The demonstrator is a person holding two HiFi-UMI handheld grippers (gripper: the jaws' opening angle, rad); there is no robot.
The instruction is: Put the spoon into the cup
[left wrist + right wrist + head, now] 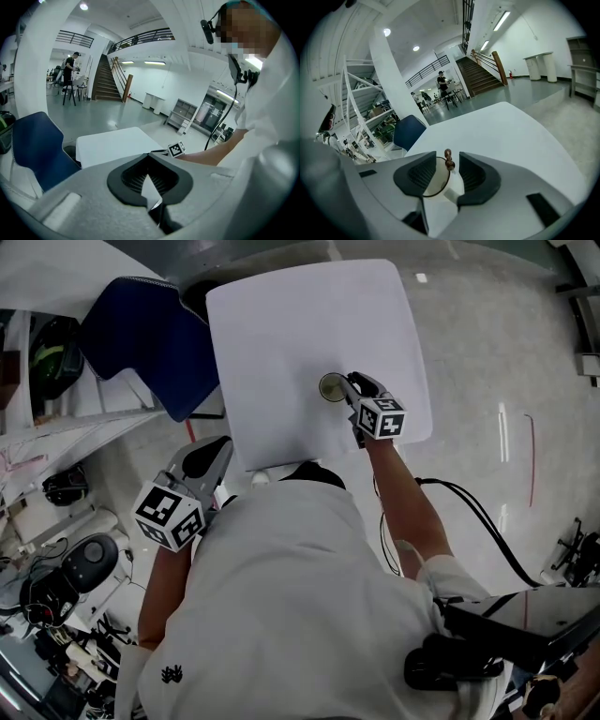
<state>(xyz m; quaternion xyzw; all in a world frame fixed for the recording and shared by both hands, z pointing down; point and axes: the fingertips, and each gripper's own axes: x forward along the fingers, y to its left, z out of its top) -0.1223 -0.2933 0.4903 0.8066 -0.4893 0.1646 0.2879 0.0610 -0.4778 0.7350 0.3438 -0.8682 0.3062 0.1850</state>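
1. We are holding the right gripper (354, 390) out over the bench (281, 324), in its near half and about midway between its left and right edges.
2. The cup (330, 387) is standing upright on the bench at that spot, right at the gripper's tips.
3. In the right gripper view, the right gripper (447, 155) is showing its jaws parted, and the pale cup (433, 180) with its dark rim is sitting in the gap between them, partly behind the left pad.
4. The brown, knobbed end of the spoon (449, 161) is rising above the cup's rim, between the two pads, and we are seeing a little space on either side of it, so neither pad is pinching it.
5. We are keeping the left gripper (202, 465) back by the body, off the bench's near-left corner and well apart from the cup.
6. In the left gripper view, the left gripper (150, 157) is showing its tips pressed together with nothing caught between them.
7. A blue chair (150, 334) is standing just beside the bench's left edge, toward the far-left corner.
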